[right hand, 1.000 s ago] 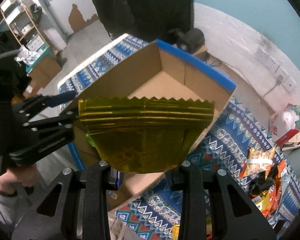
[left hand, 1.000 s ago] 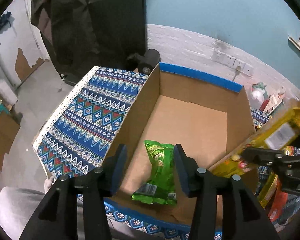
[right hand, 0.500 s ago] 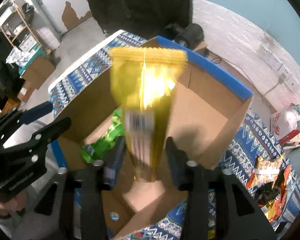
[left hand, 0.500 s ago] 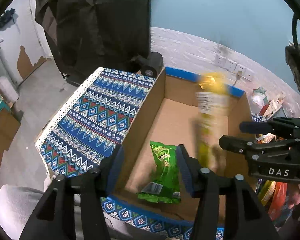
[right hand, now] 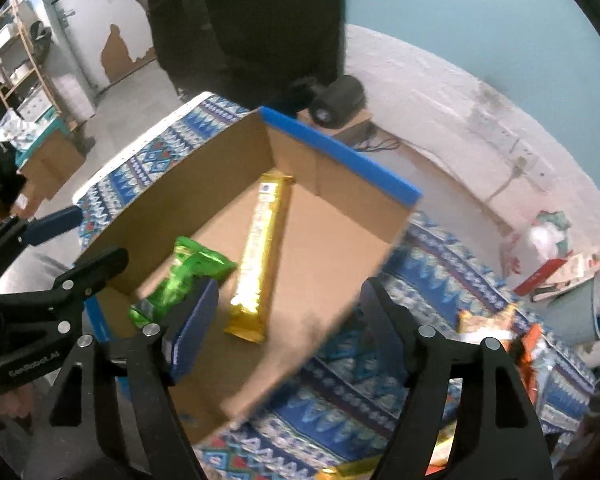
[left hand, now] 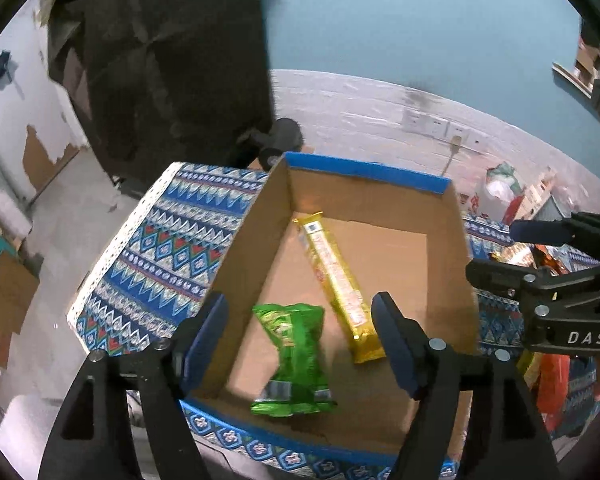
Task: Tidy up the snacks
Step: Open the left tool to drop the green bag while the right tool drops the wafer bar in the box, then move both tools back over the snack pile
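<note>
An open cardboard box [left hand: 452, 248] with blue-taped rims stands on a patterned blue cloth [left hand: 172, 248]. A green snack bag [left hand: 294, 356] and a long yellow snack pack [left hand: 336, 280] lie on its floor. In the right wrist view the box [right hand: 340, 248] holds the same yellow pack [right hand: 260, 256] and green bag [right hand: 180, 280]. My left gripper [left hand: 300, 340] is open and empty above the box's near edge. My right gripper [right hand: 288, 320] is open and empty above the box's right wall.
A pile of orange and yellow snack bags [right hand: 496, 332] lies on the cloth right of the box. A black roller [right hand: 336, 100] sits behind the box by the white brick wall. Shelves and cartons [right hand: 28, 80] stand at left.
My right gripper has opened and let go of the yellow pack, which has dropped into the box and lies flat beside the green bag. The left gripper has hardly moved.
</note>
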Demonstrator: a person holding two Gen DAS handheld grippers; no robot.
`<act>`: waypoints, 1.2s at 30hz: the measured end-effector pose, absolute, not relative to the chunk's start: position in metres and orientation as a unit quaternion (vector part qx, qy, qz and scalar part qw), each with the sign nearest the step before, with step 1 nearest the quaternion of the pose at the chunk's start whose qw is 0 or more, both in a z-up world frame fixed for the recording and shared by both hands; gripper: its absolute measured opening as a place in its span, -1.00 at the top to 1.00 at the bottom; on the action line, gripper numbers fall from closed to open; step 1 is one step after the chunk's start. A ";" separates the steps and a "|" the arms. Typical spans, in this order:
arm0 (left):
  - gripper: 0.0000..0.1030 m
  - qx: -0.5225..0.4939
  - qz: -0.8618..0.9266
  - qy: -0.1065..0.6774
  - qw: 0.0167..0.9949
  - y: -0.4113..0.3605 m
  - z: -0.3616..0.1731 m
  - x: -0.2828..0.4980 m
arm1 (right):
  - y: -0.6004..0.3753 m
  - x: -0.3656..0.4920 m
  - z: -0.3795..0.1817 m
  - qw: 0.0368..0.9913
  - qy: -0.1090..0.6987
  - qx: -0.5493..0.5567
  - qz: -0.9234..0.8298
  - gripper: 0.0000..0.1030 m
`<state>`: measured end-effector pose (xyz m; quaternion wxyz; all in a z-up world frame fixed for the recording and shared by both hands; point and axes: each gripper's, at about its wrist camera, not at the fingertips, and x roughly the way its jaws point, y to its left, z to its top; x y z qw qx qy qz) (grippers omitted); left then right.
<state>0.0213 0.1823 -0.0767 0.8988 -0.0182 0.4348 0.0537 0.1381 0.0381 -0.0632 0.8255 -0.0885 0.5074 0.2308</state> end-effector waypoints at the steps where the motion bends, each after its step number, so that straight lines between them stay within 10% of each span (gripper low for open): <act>1: -0.51 -0.014 0.049 0.433 0.900 0.177 -0.076 0.022 | 0.031 0.137 -0.062 0.827 0.507 -0.087 0.227 -0.47; 36: -0.53 0.156 -0.129 0.493 0.846 -0.029 -0.126 0.028 | -0.203 0.051 -0.108 0.806 0.586 0.017 0.084 -0.56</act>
